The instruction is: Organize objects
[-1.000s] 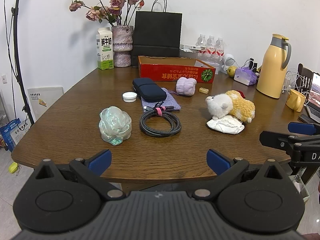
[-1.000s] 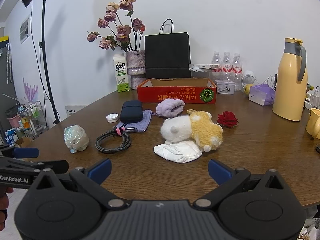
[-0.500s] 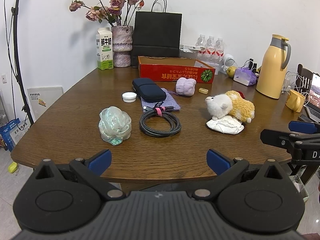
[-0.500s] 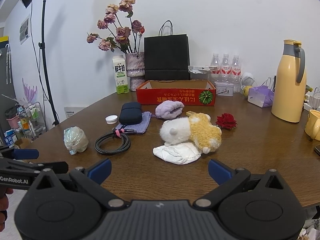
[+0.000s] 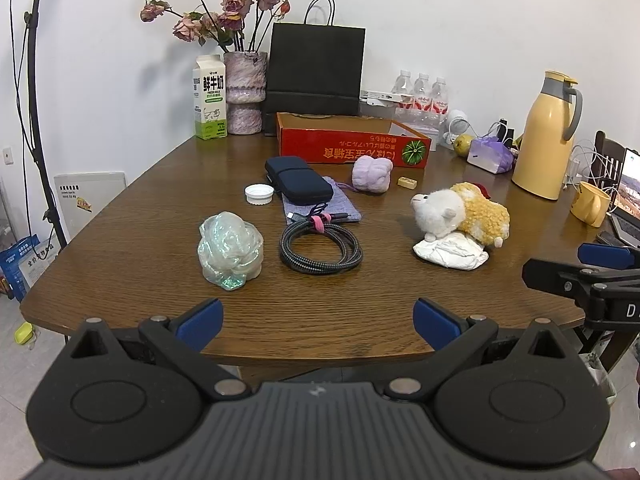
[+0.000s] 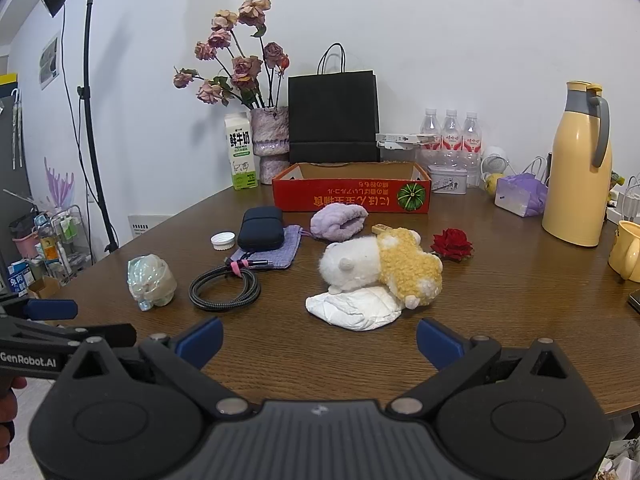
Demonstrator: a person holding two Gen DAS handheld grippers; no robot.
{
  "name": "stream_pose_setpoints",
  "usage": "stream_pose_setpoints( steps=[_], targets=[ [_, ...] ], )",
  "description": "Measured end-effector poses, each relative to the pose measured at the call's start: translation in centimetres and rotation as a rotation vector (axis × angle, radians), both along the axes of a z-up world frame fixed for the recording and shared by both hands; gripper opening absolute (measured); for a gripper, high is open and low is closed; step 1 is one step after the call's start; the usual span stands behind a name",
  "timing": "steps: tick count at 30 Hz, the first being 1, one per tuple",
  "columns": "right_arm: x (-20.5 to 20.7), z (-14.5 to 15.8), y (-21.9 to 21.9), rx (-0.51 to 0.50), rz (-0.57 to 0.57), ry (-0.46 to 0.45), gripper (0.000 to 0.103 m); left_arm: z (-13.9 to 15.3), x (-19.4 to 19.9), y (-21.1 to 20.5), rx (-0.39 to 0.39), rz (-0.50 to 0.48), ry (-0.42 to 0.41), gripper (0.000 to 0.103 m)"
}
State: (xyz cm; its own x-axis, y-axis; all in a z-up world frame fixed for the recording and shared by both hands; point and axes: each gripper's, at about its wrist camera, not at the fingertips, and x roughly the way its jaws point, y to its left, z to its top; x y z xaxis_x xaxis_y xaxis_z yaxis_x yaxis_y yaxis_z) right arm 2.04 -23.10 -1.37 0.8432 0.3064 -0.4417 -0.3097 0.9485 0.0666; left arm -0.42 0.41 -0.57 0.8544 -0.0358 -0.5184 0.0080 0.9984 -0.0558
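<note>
A red cardboard box (image 5: 352, 148) (image 6: 352, 196) stands open at the back of the brown table. In front of it lie a navy case (image 5: 298, 185) on a purple pouch (image 5: 340, 204), a lilac cloth roll (image 5: 372, 174), a white lid (image 5: 259, 194), a coiled black cable (image 5: 320, 248), an iridescent lump (image 5: 230, 250), a white-and-yellow plush (image 5: 460, 212) on a white cloth (image 5: 450, 250), and a red rose (image 6: 452, 244). My left gripper (image 5: 318, 318) is open and empty at the table's near edge. My right gripper (image 6: 318, 340) is open and empty, just short of the white cloth (image 6: 354, 308).
At the back stand a milk carton (image 5: 210, 98), a vase of dried roses (image 5: 244, 92), a black paper bag (image 5: 316, 72), water bottles (image 5: 420, 92) and a yellow thermos (image 5: 548, 136). A yellow mug (image 5: 592, 204) and a laptop sit far right. A light stand (image 6: 92, 120) stands left.
Both grippers have drifted slightly; the scene looks a touch lower and closer in the right wrist view. Nothing on the table has moved.
</note>
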Motion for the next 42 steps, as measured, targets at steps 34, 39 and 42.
stream_pose_setpoints(
  steps=[34, 39, 42],
  targets=[
    [3.8, -3.5, 0.6, -0.035, -0.037, -0.117, 0.103, -3.2, 3.9, 3.3, -0.002, 0.087, -0.007, 0.103],
    [4.5, -3.8, 0.8, -0.049, -0.017, -0.124, 0.103, -3.3, 4.3, 4.0, 0.011, 0.103, -0.022, 0.103],
    [5.1, -4.1, 1.0, -0.058, -0.002, -0.1, 0.103, -3.6, 4.7, 4.6, 0.012, 0.112, -0.018, 0.103]
  ],
)
